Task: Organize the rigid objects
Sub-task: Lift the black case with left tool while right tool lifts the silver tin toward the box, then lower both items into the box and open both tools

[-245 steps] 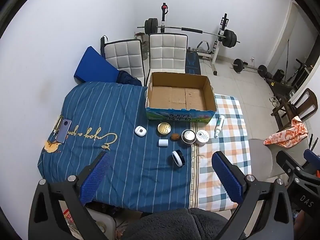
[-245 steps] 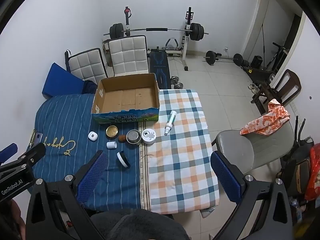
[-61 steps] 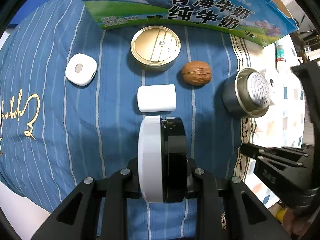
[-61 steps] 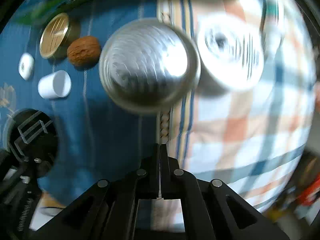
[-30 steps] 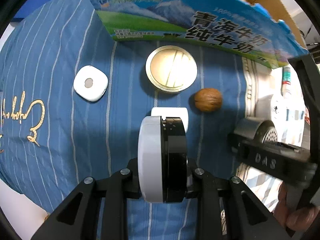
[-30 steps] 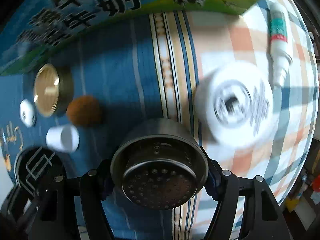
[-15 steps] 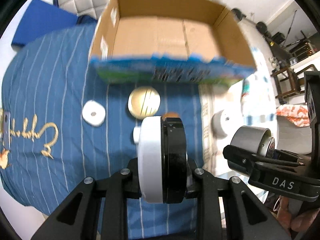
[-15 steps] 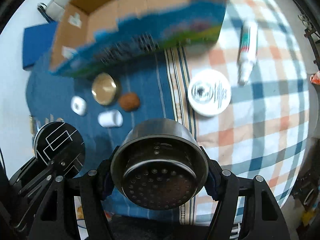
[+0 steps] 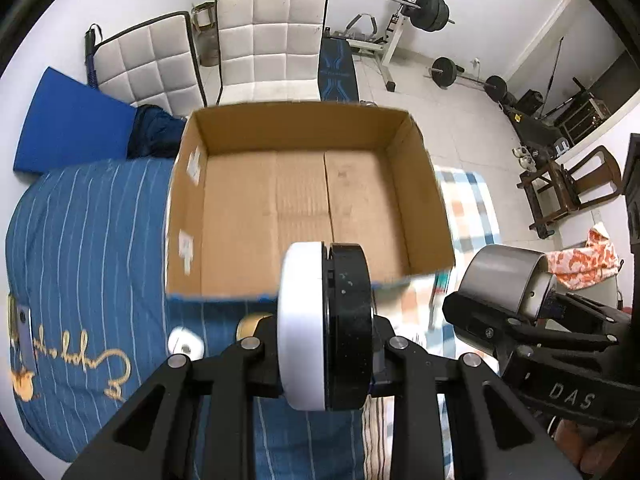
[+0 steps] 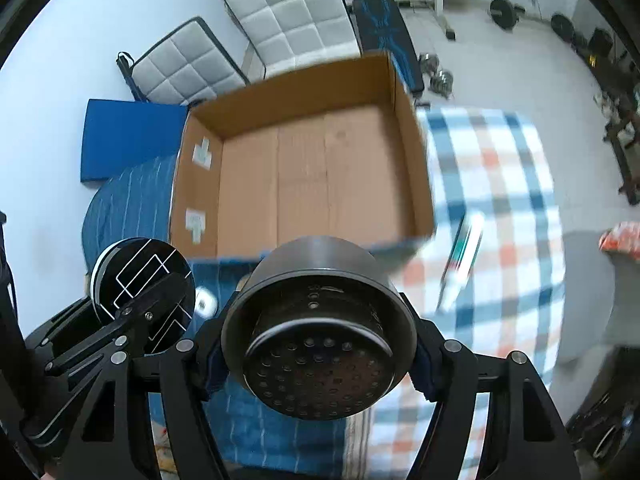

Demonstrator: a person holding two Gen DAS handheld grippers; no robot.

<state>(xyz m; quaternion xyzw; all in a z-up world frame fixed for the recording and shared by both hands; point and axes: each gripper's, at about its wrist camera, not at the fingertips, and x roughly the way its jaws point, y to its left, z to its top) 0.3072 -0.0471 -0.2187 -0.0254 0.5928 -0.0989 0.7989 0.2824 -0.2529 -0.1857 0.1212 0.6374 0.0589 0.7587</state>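
Above cardboard box (image 9: 304,200): two loaded hand-held grippers.

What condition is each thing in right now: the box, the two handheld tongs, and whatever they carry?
Cardboard box: open, nothing inside.
Left tongs: shut on the black-and-white disc.
Black-and-white disc: held on edge, lifted.
Right tongs: shut on the metal strainer cup.
Metal strainer cup: held, lifted, perforated face toward the camera.

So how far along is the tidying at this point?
Nothing is packed yet: the cardboard box shows only bare floor. In hand: the left gripper clamps a black-and-white round puck, the right gripper a perforated metal canister, both raised near the box. A small white rounded case and a blurred tube remain on the cloth.
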